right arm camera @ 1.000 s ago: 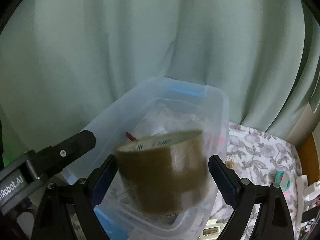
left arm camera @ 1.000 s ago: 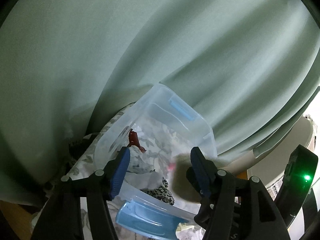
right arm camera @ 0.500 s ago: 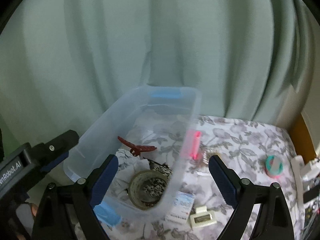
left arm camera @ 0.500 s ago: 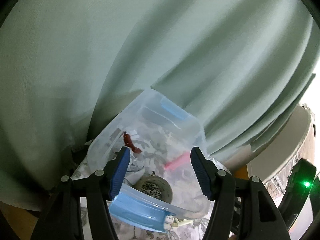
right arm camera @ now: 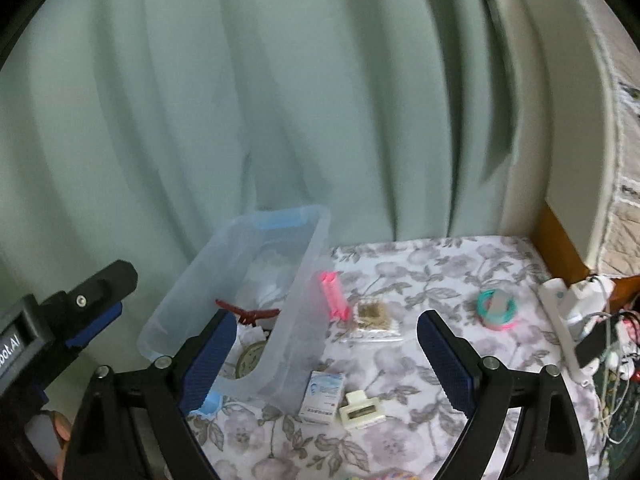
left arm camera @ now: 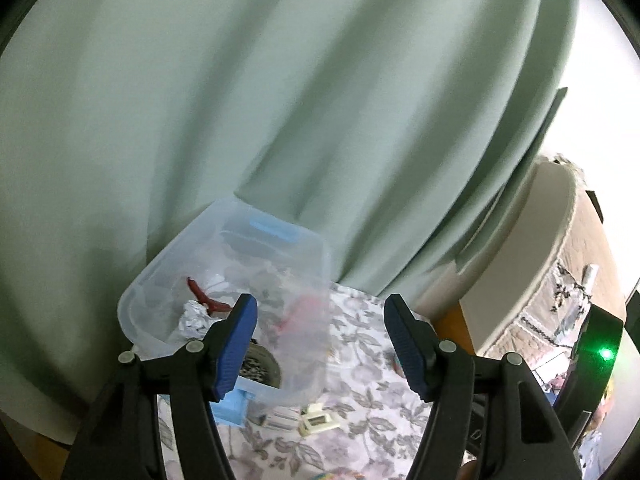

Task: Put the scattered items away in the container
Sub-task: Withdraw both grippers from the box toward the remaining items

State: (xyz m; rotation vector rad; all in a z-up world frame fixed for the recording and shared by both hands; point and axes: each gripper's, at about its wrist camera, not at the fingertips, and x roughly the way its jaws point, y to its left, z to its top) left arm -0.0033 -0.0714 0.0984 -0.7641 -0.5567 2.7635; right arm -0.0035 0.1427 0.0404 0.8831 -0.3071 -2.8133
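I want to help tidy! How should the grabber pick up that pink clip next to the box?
Right gripper, from above: pinch the pink clip's long sides near its middle. It lies flat, long and narrow, close beside the container wall, so a sideways approach looks blocked.

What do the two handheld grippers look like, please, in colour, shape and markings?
Both the left gripper and right gripper have black angular frames with silver screws and ribbed blue finger pads. One body shows white lettering ending "bot.AI"; the other a green light.

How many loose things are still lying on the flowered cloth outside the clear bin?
5: pink clip beside the bin, small sachet, teal ring, small box, cream hair claw. The jaws may hide more.
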